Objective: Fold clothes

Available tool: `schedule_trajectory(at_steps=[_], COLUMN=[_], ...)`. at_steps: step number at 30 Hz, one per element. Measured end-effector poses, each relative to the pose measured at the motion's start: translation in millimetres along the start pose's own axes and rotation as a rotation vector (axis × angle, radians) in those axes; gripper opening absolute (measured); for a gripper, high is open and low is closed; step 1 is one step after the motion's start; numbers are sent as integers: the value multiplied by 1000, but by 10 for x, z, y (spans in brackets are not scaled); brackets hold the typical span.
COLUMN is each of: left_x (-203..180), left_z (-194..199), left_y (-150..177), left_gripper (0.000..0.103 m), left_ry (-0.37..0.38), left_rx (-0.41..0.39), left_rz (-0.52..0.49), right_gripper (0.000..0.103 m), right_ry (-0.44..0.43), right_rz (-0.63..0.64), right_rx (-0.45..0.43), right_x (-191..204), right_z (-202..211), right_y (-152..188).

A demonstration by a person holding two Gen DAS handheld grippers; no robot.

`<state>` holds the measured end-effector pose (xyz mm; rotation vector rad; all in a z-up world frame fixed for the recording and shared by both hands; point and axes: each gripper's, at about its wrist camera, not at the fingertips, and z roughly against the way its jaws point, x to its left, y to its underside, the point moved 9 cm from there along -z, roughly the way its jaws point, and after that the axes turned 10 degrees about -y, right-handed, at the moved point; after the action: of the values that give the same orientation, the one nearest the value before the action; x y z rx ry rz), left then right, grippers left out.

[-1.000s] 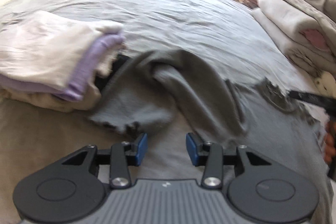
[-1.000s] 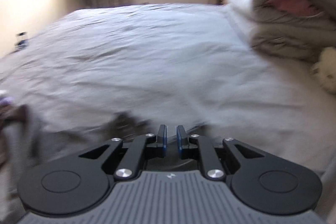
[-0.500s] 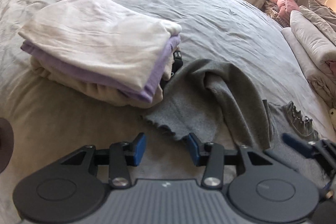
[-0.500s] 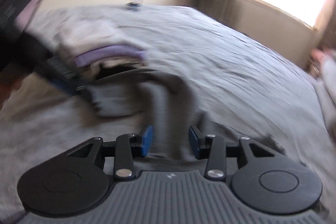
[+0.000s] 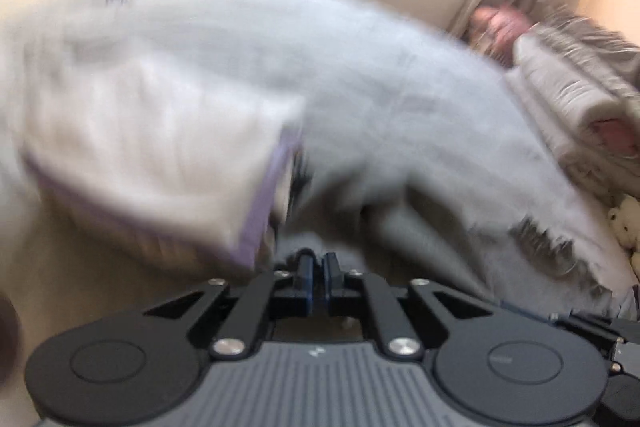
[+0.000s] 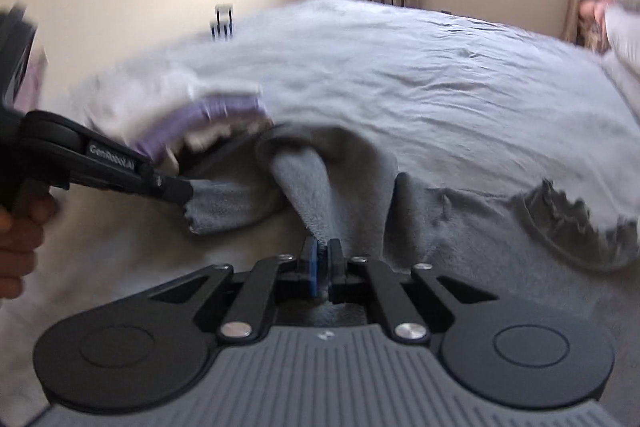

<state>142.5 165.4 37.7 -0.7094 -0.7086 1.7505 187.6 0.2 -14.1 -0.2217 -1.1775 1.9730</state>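
Note:
A crumpled grey garment (image 6: pixel 304 187) lies on the bed in front of a folded stack (image 6: pixel 208 111) of cream and lilac clothes. In the right wrist view my right gripper (image 6: pixel 323 253) has its jaws closing tight on a raised fold of the garment. To the left, my left gripper (image 6: pixel 186 193) pinches the garment's frayed corner, jaws closing on it. The left wrist view is blurred. There the left gripper (image 5: pixel 318 263) shows its blue pads together, with grey cloth (image 5: pixel 384 227) just ahead and the stack (image 5: pixel 152 147) on the left.
The grey bed sheet (image 6: pixel 440 75) stretches back to a window with curtains. Piled bedding (image 5: pixel 580 99) and a small soft toy (image 5: pixel 626 223) lie at the right edge. A small black object (image 6: pixel 223 21) stands at the far left edge. A hand (image 6: pixel 20 235) holds the left gripper.
Both grippers stood open half a second ago and now are shut on the grey garment. The left view has swung up and blurred, and the right gripper has come in closer to the fold.

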Motion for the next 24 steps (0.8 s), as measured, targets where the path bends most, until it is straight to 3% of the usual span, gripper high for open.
schedule_trajectory(at_steps=[3,6,10,13,19,24], left_x=[93,240,419,565,662,775], left_z=[223,399,627,711,576,309], left_y=[-264,-498,-791,-906,-881,-695], left_gripper=[4,1,1,1,2,3], left_ry=[-19,-70,-107,-146,-208,-302], left_rx=[-144,-274,-450,-525,-490,-345], left_rz=[-6,0,26,43,30,-25], right_gripper=[4,4,4,5,7,15], right_ry=[-27,-47,-88,-119,-111,-137], right_rz=[-71,-123,-54,9,146,135], right_rx=[-65,-72,-34,3,121,110], right_x=[-50,-71,128,301,607,728], right_z=[174,171,111,-25,-433,-436], right_y=[-3,29,136,174,298,256])
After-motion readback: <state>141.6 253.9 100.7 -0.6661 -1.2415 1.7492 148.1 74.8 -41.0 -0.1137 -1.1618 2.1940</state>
